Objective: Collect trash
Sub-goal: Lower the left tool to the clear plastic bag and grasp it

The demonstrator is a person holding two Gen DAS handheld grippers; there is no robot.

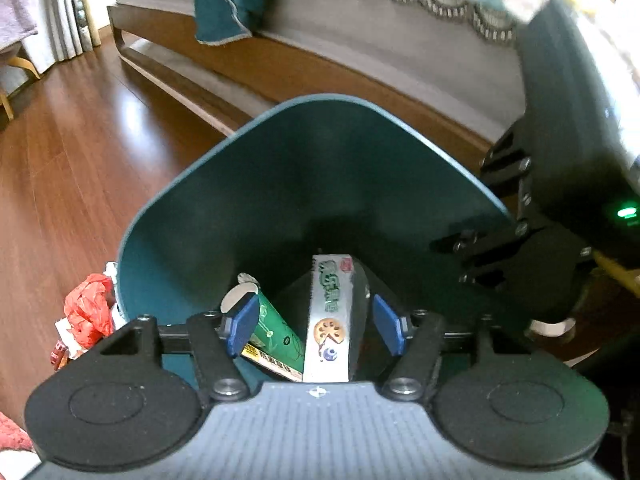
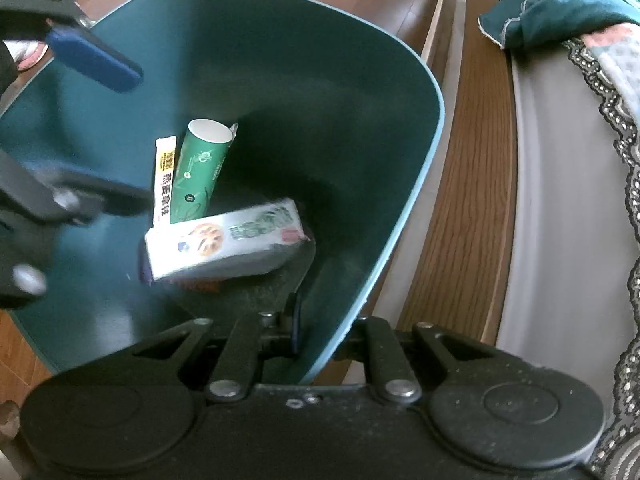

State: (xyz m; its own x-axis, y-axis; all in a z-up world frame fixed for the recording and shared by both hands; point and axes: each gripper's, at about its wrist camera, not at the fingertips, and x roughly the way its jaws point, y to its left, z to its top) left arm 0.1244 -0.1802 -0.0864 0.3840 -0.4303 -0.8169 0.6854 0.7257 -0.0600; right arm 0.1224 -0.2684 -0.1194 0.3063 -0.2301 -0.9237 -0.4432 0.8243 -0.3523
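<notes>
A teal bin (image 1: pixel 304 184) stands on the wood floor beside a bed. Inside it lie a white printed box (image 1: pixel 326 320), a green paper cup (image 1: pixel 276 328) and a yellow-and-white sachet (image 2: pixel 164 180). My left gripper (image 1: pixel 316 326) hangs over the bin's mouth, open, its blue pads (image 1: pixel 240 324) clear of the box below them. In the right wrist view the box (image 2: pixel 224 240) looks blurred and rests tilted on the bin's bottom. My right gripper (image 2: pixel 294 320) is shut on the bin's near rim (image 2: pixel 360 308); it shows at the bin's right edge in the left wrist view (image 1: pixel 448 260).
Red crumpled trash (image 1: pixel 88 312) lies on the floor just left of the bin. The bed's wooden frame (image 2: pixel 472 160) runs close along the bin's far side, with a teal cloth (image 1: pixel 228 4) hanging over the mattress. Bare wood floor (image 1: pixel 80 140) stretches to the left.
</notes>
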